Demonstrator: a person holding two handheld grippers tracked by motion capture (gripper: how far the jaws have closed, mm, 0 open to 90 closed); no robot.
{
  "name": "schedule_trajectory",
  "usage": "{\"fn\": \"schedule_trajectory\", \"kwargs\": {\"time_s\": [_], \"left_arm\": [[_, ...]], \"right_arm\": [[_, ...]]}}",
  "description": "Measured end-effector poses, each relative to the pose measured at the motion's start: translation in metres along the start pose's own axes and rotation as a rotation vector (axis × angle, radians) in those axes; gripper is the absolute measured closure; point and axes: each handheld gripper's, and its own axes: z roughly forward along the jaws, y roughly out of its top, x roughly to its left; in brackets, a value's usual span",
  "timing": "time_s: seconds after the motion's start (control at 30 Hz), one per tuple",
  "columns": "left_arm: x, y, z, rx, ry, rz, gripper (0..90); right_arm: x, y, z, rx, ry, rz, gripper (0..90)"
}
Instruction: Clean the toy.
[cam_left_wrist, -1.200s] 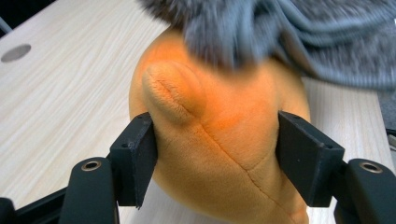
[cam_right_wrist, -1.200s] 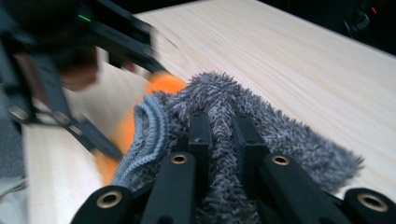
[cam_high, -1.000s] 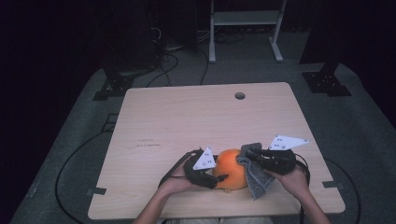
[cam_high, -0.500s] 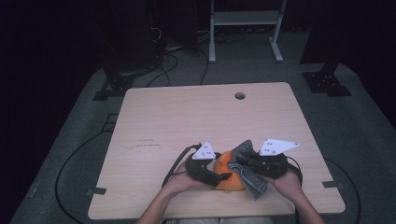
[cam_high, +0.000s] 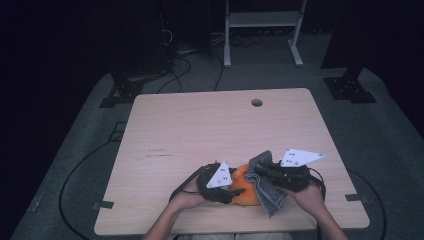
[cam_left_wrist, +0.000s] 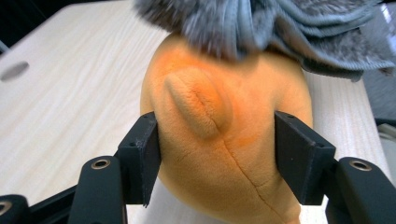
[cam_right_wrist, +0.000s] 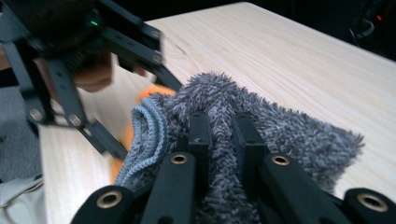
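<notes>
Orange plush, a soft toy (cam_high: 245, 190), sits at the table's (cam_high: 200, 130) six o'clock edge, with my left gripper (cam_high: 231, 189) at its nine o'clock and my right gripper (cam_high: 260, 175) at three. Along the left jaws, which have just been closing, I clamp the toy to steady it. The right jaws pinch a grey cloth (cam_right_wrist: 280, 135) tight, draped over the toy, I judge for wiping.

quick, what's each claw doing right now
Left claw: its jaws have just been closing and now press on both sides of the orange plush toy.
Right claw: shut on the grey cloth.
</notes>
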Motion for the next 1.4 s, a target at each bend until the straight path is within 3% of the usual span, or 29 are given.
{"fn": "schedule_trajectory", "kwargs": {"time_s": [0.17, 0.23, 0.33, 0.37, 0.4, 0.47, 0.57, 0.63, 0.8, 0.97, 1.13, 1.2, 1.3, 1.4], "left_arm": [[0.003, -0.003, -0.001, -0.008, -0.016, -0.04, 30.0], [0.009, 0.002, 0.001, -0.004, -0.045, -0.144, 20.4], [0.012, 0.008, 0.004, -0.016, -0.052, -0.226, 14.4], [0.011, 0.009, 0.005, -0.013, -0.051, -0.237, 14.4], [0.01, 0.01, 0.007, -0.002, -0.036, -0.225, 14.9], [0.004, 0.01, 0.008, 0.005, 0.007, -0.177, 25.0], [0.002, 0.009, 0.008, 0.002, 0.024, -0.147, 33.1], [0.004, 0.007, 0.007, 0.008, 0.024, -0.143, 34.8], [0.015, -0.004, -0.002, 0.03, -0.004, -0.172, 35.5], [0.022, -0.013, -0.006, 0.029, -0.023, -0.208, 35.9], [0.023, -0.016, -0.008, 0.042, -0.029, -0.211, 34.5], [0.025, -0.018, -0.009, 0.056, -0.028, -0.212, 33.4], [0.025, -0.02, -0.012, 0.063, -0.035, -0.213, 33.4], [0.025, -0.022, -0.014, 0.073, -0.04, -0.202, 33.4]], "right_arm": [[-0.011, -0.015, -0.008, 0.008, -0.018, 0.05, 79.5], [-0.009, -0.014, -0.007, 0.011, -0.03, 0.04, 79.6], [-0.005, -0.01, -0.005, 0.011, -0.034, 0.021, 79.5], [-0.004, -0.009, -0.003, 0.013, -0.032, 0.015, 79.5], [-0.003, -0.009, -0.003, 0.015, -0.033, 0.011, 79.5], [-0.004, -0.009, -0.002, 0.017, -0.041, 0.009, 79.5], [-0.005, -0.007, -0.006, 0.002, -0.042, 0.018, 79.6], [0.001, -0.001, -0.008, -0.029, 0.001, 0.008, 79.5], [0.013, 0.0, 0.001, 0.017, 0.008, -0.061, 79.5], [-0.008, -0.017, -0.003, 0.041, -0.026, 0.002, 79.5], [-0.022, -0.026, -0.011, 0.05, -0.034, 0.06, 79.5], [-0.016, -0.021, -0.012, 0.017, -0.017, 0.046, 79.5], [-0.001, -0.011, -0.01, -0.034, 0.056, 0.002, 79.4], [0.009, -0.01, -0.003, 0.001, 0.072, -0.053, 79.4]]}}
